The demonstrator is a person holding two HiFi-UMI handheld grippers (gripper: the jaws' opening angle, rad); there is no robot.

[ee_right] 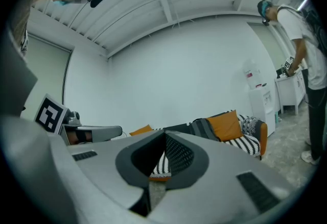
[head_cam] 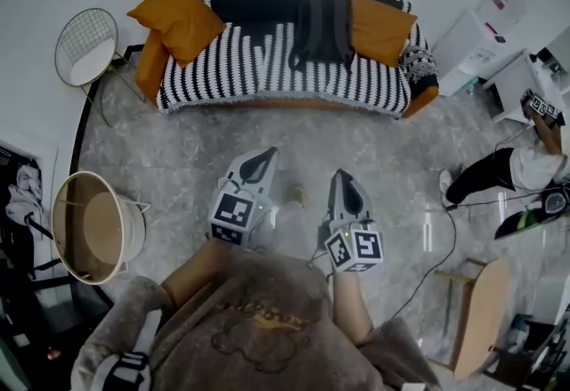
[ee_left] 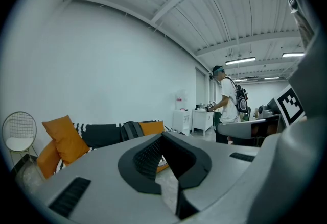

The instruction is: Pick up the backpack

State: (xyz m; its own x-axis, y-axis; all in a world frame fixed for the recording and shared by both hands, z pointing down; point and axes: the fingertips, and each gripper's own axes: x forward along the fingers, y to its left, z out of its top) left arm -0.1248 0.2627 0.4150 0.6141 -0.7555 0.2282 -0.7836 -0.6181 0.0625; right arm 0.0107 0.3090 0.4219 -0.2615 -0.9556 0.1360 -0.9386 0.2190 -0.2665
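The dark backpack (head_cam: 321, 24) leans against the back of a black-and-white striped sofa (head_cam: 267, 69), between two orange cushions. It also shows far off as the backpack (ee_left: 132, 130) in the left gripper view and the backpack (ee_right: 204, 128) in the right gripper view. My left gripper (head_cam: 267, 154) and right gripper (head_cam: 343, 175) hover side by side over the grey floor, well short of the sofa, pointing toward it. Both are shut with nothing held. In their own views the left gripper (ee_left: 163, 135) and right gripper (ee_right: 164, 134) show jaws pressed together.
A wire chair (head_cam: 86, 46) stands left of the sofa, and a round tan basket (head_cam: 93, 227) sits at my left. White cabinets (head_cam: 472, 42) and another person (head_cam: 508, 171) are at the right. Cables and a wooden board (head_cam: 481, 313) lie on the floor at right.
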